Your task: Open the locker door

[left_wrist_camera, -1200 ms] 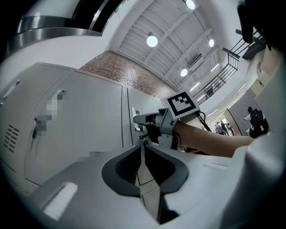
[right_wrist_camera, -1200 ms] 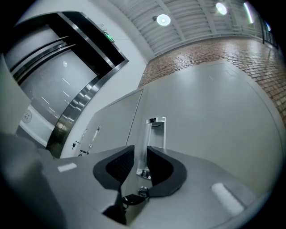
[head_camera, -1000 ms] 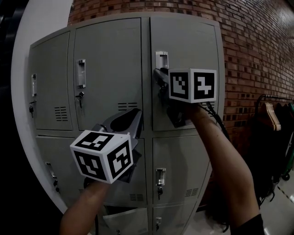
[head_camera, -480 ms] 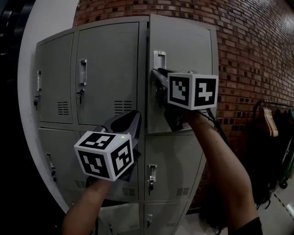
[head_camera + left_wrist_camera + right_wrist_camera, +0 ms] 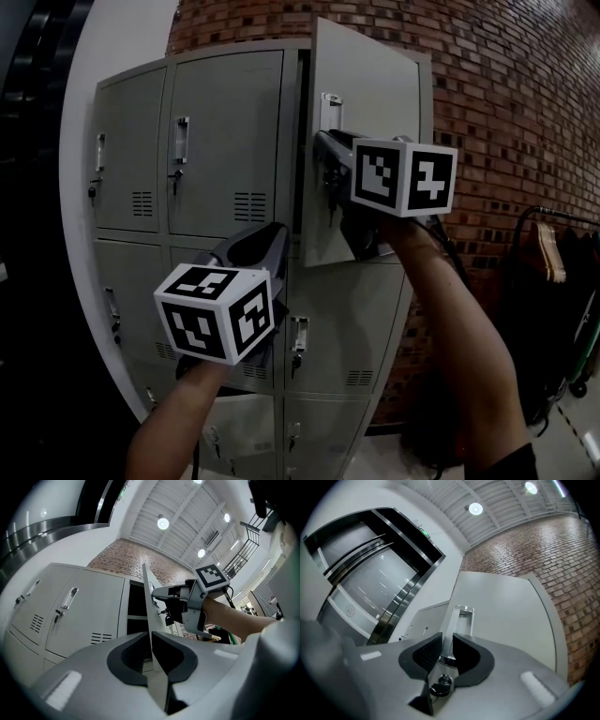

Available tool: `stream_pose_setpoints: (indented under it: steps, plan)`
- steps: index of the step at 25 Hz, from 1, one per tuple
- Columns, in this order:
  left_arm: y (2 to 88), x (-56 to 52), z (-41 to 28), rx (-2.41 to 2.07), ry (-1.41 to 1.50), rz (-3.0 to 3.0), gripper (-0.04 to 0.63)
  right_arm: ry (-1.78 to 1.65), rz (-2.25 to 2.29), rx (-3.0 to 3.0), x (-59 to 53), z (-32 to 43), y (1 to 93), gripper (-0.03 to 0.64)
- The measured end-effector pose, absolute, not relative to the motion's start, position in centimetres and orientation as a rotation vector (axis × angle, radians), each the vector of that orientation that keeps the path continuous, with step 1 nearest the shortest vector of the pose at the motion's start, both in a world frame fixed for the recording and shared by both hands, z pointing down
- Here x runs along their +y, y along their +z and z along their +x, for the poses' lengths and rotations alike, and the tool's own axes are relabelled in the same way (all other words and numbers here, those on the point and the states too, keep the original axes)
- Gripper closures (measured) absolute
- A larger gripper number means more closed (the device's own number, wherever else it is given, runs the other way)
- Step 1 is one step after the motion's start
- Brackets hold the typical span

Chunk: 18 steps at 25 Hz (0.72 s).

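Observation:
The upper right locker door [image 5: 370, 94] of a grey locker block stands ajar, with a dark gap along its left edge. My right gripper [image 5: 324, 155] holds the door's metal handle [image 5: 330, 105]. In the right gripper view the handle [image 5: 461, 616] sits between the pads, the jaws [image 5: 446, 641] are closing on it, and a key in the lock [image 5: 442, 681] shows just below. My left gripper [image 5: 273, 240] hangs lower, in front of the middle lockers, jaws together with nothing held. The left gripper view shows the door edge [image 5: 146, 597] and the right gripper [image 5: 161, 592] beyond it.
Closed locker doors [image 5: 220, 141] with handles and keys fill the left and lower rows. A brick wall [image 5: 506, 112] runs behind and to the right. A clothes rack with hangers [image 5: 553, 248] stands at the far right. A white curved wall [image 5: 80, 234] borders the left.
The upper right door has swung outward from almost flush to clearly ajar, drawn by my right gripper on its handle. My left gripper has hardly moved.

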<state>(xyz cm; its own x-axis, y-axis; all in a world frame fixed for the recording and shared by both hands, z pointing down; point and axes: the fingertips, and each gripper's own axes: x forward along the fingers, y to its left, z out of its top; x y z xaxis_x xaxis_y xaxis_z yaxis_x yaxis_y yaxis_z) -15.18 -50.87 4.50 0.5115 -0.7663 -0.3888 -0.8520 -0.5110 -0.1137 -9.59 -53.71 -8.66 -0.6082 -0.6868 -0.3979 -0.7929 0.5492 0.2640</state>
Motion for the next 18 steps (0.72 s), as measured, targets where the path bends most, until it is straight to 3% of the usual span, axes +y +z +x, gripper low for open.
stream_pose_setpoints:
  steps: [18]
  plan:
    - [5.1,-46.2,-10.3,1.379,0.397,-2.468,0.593,0.738,-1.241,2.522,-46.3,-5.4,-7.4,0.56]
